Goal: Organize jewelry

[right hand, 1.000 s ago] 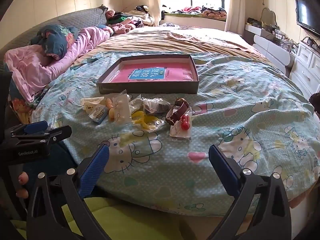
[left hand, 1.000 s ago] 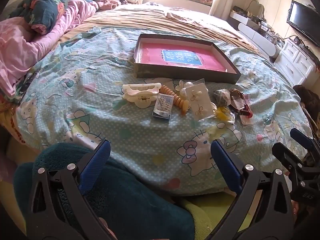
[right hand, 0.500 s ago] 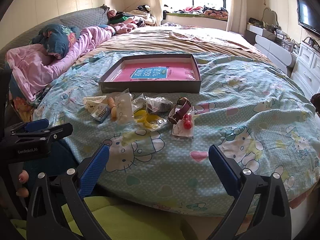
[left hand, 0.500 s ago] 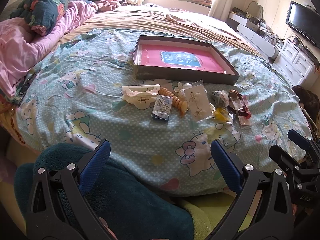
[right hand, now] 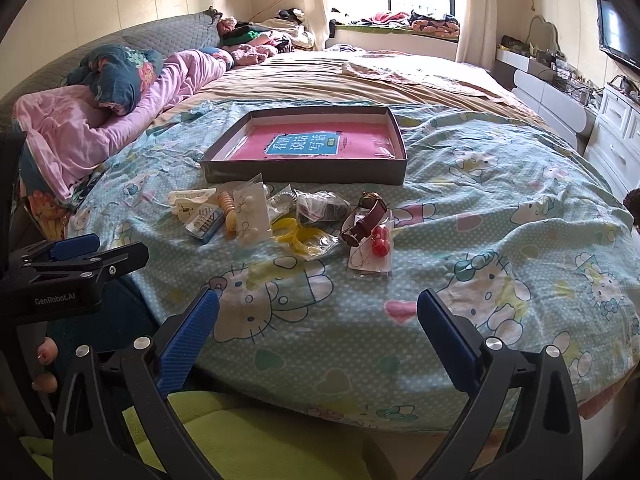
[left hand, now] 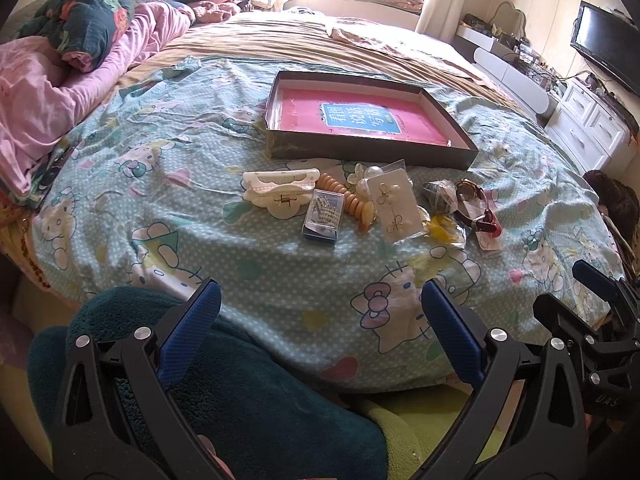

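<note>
A row of jewelry lies on the bed in front of a dark shallow box [left hand: 372,152] [right hand: 304,170] with a pink book inside. From left: a cream hair clip [left hand: 278,190], a clear case [left hand: 323,216] [right hand: 204,222], an orange bead bracelet [left hand: 352,204], an earring card [left hand: 394,206] [right hand: 252,216], yellow bangles in a bag [right hand: 300,236], a brown watch [right hand: 366,222] and red earrings [right hand: 380,246]. My left gripper [left hand: 316,312] is open and empty near the bed's front edge. My right gripper [right hand: 318,312] is open and empty, below the watch.
The bed has a Hello Kitty cover [right hand: 500,240]. Pink bedding and pillows [left hand: 48,92] lie at the left. A white dresser [left hand: 592,128] and a TV [left hand: 608,44] stand at the right. A dark teal blanket [left hand: 260,392] lies below the left gripper.
Both grippers have shifted slightly closer to the bed and the items; both stay open. Nothing on the bed has moved.
</note>
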{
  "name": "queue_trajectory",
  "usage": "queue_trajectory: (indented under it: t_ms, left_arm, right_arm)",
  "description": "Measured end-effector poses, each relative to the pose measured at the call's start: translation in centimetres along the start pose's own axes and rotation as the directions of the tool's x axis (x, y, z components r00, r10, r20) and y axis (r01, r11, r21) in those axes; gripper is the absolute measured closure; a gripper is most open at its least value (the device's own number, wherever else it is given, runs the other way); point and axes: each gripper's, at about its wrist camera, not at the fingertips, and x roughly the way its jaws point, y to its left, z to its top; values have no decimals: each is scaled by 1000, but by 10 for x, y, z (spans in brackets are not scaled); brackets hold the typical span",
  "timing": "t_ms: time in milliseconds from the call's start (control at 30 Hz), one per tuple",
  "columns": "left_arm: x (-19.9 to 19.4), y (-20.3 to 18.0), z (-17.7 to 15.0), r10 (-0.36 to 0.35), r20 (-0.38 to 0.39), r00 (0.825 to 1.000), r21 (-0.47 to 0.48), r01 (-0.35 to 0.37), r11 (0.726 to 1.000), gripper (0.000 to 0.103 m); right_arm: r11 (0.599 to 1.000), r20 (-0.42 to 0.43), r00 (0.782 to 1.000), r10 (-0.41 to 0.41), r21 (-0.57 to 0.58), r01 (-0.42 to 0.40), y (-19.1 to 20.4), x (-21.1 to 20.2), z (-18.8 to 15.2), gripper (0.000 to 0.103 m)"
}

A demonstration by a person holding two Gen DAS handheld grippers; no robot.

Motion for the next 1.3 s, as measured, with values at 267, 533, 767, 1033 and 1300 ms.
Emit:
queue_trajectory:
  t_ms: [267,533,767,1033,1300]
  left_arm:
    - [0,0,0,-1,0,1000,-2,1,1000,9]
    - [0,0,0,1,1,1000,-1,-1,1000,9]
    - [0,-2,0,4,-2,1000,-4,-4,1000,9]
    - [5,1,1,13,-8,1000,-13,-13,1000,9]
    - [13,13,12,34,-11,999,-41,-34,999,9]
  right_arm:
    - [1000,0,1000,1,0,-1,3,0,-2,4]
    - [1000,-2,1000,3,0,-3,4,1,-2,4]
    - [1000,-2,1000,5,-1,-5,5,2,-3,4]
    - [999,-1,1000,5,-33,-5,10,10,8,4]
    - [998,-11,1000,9,-57,-9,11,21,20,4]
